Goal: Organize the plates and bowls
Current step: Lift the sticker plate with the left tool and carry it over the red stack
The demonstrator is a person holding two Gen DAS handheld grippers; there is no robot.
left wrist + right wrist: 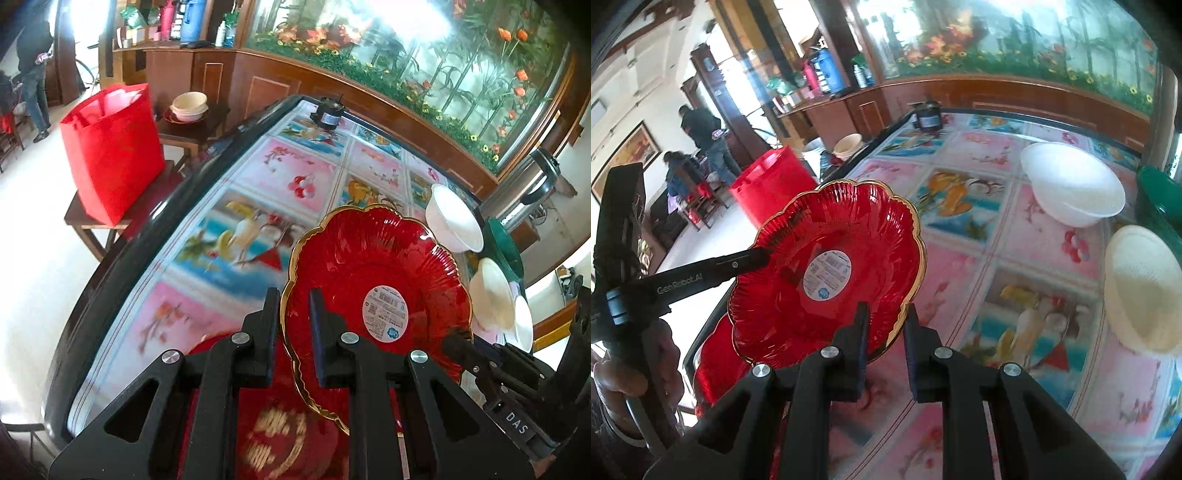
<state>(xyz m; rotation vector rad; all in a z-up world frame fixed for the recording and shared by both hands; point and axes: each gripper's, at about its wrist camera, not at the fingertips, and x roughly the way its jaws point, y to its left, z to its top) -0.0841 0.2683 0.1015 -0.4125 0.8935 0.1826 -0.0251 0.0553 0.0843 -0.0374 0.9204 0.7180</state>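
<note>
Above the table (1015,258), both grippers (293,314) (886,325) clamped on the red plate (831,266) (gold-rimmed).

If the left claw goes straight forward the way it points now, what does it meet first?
The red plate itself: the left claw is already shut on its gold rim. Past the plate the line seems to run down to the picture-printed table, though depth is hard to judge here.

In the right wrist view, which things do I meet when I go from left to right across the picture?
left gripper → red plate → white bowl → cream bowl
</note>
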